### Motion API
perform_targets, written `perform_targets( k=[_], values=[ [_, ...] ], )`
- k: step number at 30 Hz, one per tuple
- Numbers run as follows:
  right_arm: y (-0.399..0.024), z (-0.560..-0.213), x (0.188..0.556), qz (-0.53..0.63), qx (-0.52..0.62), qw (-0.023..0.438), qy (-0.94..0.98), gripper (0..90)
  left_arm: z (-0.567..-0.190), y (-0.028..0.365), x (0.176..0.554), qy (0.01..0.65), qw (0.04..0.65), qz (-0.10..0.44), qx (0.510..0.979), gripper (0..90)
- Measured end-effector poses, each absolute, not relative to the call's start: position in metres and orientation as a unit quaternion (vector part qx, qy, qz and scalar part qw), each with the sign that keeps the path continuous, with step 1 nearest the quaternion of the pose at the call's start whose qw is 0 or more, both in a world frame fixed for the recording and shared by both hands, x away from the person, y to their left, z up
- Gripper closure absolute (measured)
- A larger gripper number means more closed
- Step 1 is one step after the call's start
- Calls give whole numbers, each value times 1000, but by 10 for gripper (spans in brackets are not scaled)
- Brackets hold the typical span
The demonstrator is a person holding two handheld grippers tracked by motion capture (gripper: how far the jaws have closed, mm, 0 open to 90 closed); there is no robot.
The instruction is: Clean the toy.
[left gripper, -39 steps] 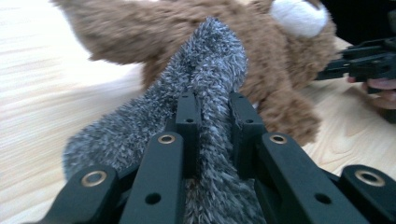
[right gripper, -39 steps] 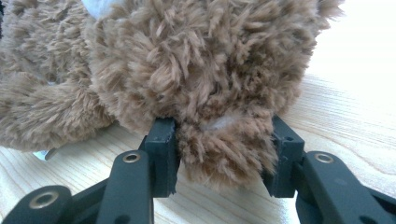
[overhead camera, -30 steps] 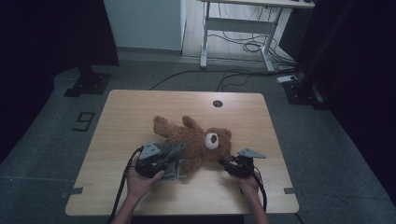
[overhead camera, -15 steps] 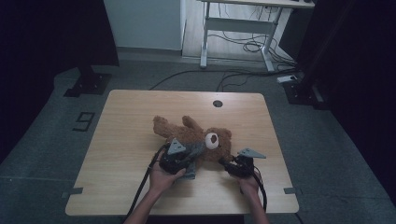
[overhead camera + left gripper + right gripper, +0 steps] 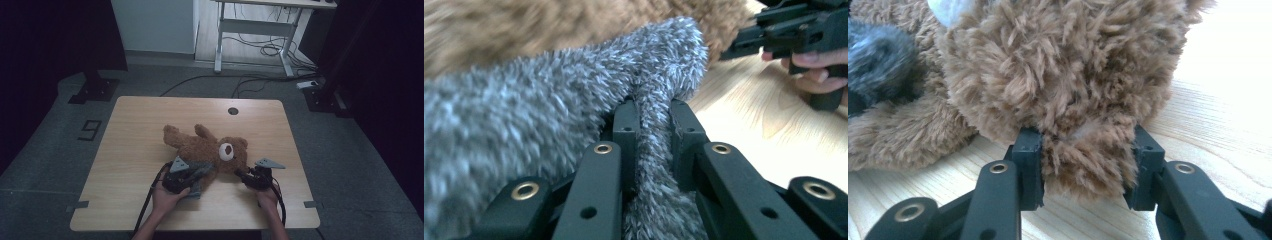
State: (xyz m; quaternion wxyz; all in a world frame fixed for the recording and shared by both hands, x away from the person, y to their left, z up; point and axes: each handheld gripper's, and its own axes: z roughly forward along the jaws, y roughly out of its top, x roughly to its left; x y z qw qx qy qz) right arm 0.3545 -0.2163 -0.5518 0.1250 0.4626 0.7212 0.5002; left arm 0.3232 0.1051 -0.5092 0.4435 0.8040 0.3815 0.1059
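L hand-held gripper (image 5: 648, 145) clamps grey fabric (image 5: 549, 105); R hand-held gripper (image 5: 1083, 165) pinches teddy bear (image 5: 210, 147) at 5 o'clock. Risk: fur grip slips under pull.

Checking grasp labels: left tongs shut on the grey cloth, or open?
Shut on it. In the left gripper view the left tongs pinch a fold of the grey fuzzy cloth between both jaws, beside the teddy bear.

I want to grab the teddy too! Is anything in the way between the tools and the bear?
Nothing visible is. Both tools already touch it: the left tool pinches the grey fuzzy cloth on the teddy bear, and the right tool grips a brown furry part of the bear.
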Motion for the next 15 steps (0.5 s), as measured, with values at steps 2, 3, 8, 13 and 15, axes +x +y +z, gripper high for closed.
perform_targets(
  k=[2, 3, 8, 13, 15],
  values=[
    [-217, -552, 355, 503, 463, 123, 720, 609, -510, 115, 320, 385, 435, 113, 806, 770],
    [-217, -552, 355, 503, 463, 121, 720, 612, -511, 119, 319, 388, 434, 115, 805, 770],
    [-218, -552, 356, 506, 462, 116, 720, 620, -520, 147, 312, 410, 432, 116, 795, 769],
    [-219, -552, 356, 508, 460, 111, 720, 628, -520, 154, 309, 414, 435, 113, 792, 768],
    [-218, -552, 356, 510, 459, 110, 719, 632, -517, 148, 309, 407, 434, 115, 795, 767]
  ],
)
